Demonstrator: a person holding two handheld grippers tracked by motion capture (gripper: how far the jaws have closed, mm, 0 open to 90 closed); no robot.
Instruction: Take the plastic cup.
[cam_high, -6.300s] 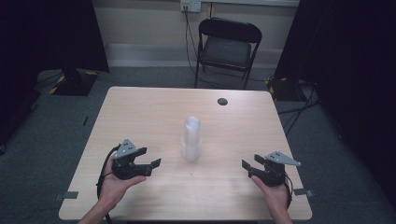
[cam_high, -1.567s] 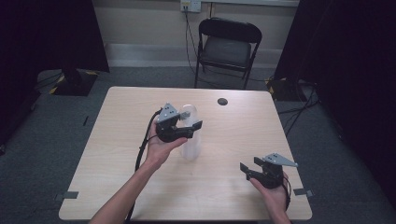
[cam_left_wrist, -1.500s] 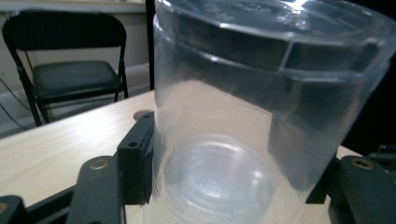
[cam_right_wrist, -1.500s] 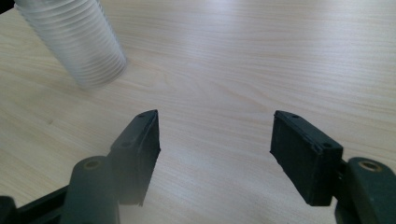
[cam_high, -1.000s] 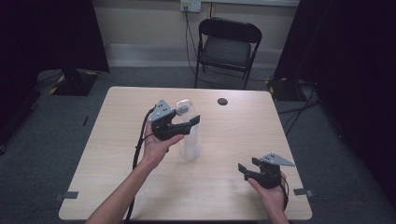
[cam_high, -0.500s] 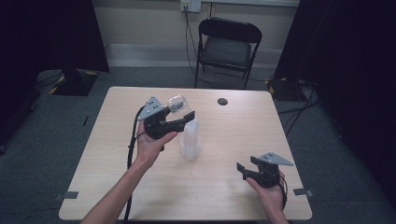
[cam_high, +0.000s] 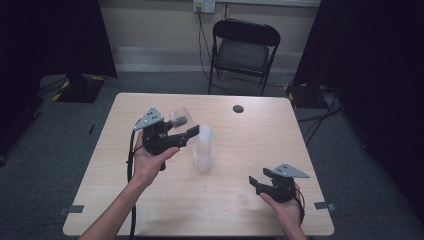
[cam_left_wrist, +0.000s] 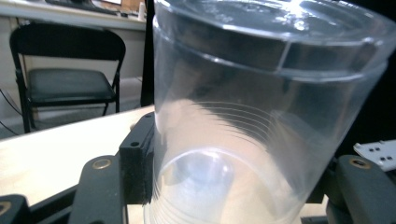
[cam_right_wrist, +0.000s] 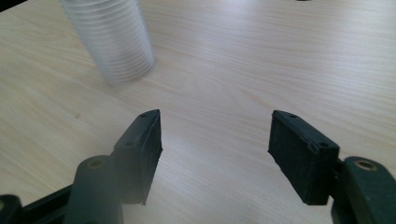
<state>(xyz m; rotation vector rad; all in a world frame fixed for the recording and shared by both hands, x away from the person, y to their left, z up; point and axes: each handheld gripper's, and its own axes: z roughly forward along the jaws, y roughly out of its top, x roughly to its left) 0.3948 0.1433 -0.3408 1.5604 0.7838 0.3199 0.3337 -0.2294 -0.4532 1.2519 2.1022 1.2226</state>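
Observation:
A stack of clear plastic cups (cam_high: 203, 150) stands upright at the middle of the wooden table (cam_high: 115, 185); its ribbed lower part (cam_right_wrist: 112, 39) appears in the right gripper view. My left gripper (cam_high: 182, 127), held above the table left of the stack, is shut on a single clear cup (cam_high: 178, 118) (cam_left_wrist: 261, 116) that sits between its jaws. My right gripper (cam_high: 257, 184) (cam_right_wrist: 215, 140) rests low near the table's front right, open with nothing between its fingers.
A small dark round object (cam_high: 238, 108) lies near the table's far edge. A black folding chair (cam_high: 243, 47) (cam_left_wrist: 60, 79) stands beyond the table. Dark curtains hang on both sides.
My left gripper reached the stack, closed on the top cup, and has lifted it off and carried it up and leftward. The right gripper has barely moved.

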